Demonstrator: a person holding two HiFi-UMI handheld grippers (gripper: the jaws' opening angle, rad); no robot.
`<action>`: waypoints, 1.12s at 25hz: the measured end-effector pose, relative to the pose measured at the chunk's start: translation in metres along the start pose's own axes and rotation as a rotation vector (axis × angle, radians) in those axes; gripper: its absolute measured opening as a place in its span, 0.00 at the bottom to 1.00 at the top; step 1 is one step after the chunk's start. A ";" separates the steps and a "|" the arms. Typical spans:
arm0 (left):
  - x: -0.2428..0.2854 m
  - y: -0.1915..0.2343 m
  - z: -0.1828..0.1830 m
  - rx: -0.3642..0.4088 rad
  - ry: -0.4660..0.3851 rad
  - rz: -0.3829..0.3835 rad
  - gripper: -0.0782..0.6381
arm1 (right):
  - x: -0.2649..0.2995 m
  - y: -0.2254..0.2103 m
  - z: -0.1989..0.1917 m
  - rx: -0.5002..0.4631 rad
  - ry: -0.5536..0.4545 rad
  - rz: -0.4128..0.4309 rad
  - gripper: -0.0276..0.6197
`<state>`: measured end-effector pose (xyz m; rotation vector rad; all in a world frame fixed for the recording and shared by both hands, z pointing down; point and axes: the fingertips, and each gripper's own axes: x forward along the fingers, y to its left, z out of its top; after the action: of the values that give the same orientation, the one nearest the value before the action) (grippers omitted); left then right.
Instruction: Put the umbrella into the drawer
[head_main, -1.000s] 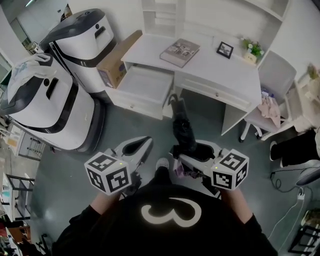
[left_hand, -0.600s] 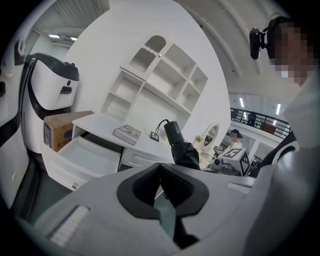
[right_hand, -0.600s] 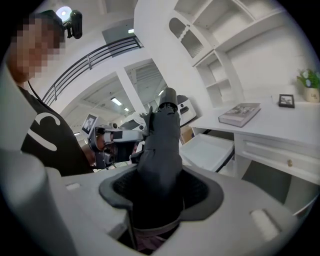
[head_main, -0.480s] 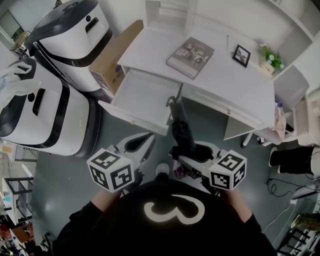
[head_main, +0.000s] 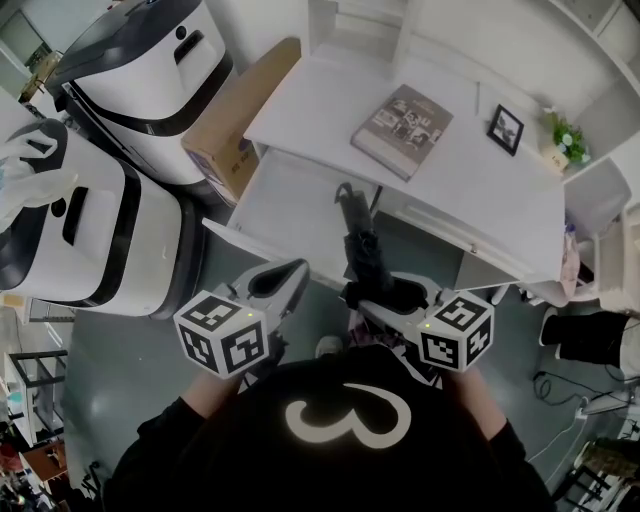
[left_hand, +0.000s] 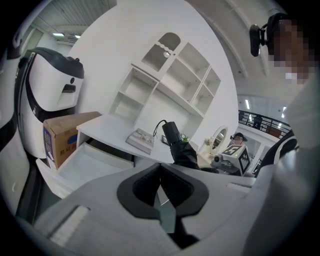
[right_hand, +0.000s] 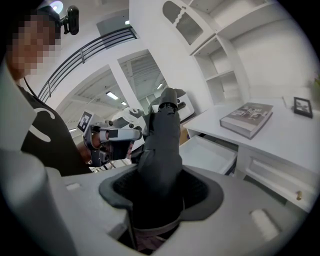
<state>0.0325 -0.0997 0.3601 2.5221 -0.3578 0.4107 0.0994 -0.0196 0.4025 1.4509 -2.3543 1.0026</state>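
- The drawer (head_main: 290, 205) of the white table (head_main: 470, 195) is pulled out, ahead of both tools and slightly left of the right one. Only its pale inside shows.
- A second drawer (right_hand: 272, 175), to the right of the open one, is pushed shut, so its inside is hidden.
- A cardboard box (head_main: 240, 115) leans at the table's left end, ahead and left of the left tool. What it holds cannot be told.
- The shelf unit (left_hand: 167, 82) rises behind the table top, far ahead of the tools. The compartments that can be seen show only white walls.
- The right tool (right_hand: 162, 192) has its jaws spread wide around the black folded umbrella (right_hand: 162, 145), with its pads pressed on the fabric.
- The umbrella sticks out ahead of that tool towards the open drawer, handle end first, and is not in the drawer.
- The left tool (left_hand: 160, 172) has its jaw tips together with nothing between them. It is level with the right tool and apart from the umbrella.
- Counted: one umbrella, two tools, two drawers and one box.
- On the table top, ahead of the right tool, are one book (head_main: 402, 118), one picture frame (head_main: 505, 129) and one small plant (head_main: 566, 140).
- Two large white-and-black machines (head_main: 150, 60) (head_main: 80, 235) stand left of the left tool.
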 end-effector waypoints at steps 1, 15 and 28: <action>0.001 0.004 0.001 -0.002 -0.002 0.008 0.12 | 0.003 -0.003 0.003 -0.009 0.003 0.001 0.40; 0.003 0.070 0.023 -0.069 -0.029 0.163 0.12 | 0.073 -0.043 0.043 -0.099 0.113 0.081 0.40; 0.006 0.127 0.045 -0.163 -0.070 0.285 0.12 | 0.152 -0.081 0.055 -0.152 0.285 0.164 0.40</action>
<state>0.0046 -0.2287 0.3874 2.3362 -0.7519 0.3849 0.1015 -0.1871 0.4715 1.0018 -2.3082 0.9702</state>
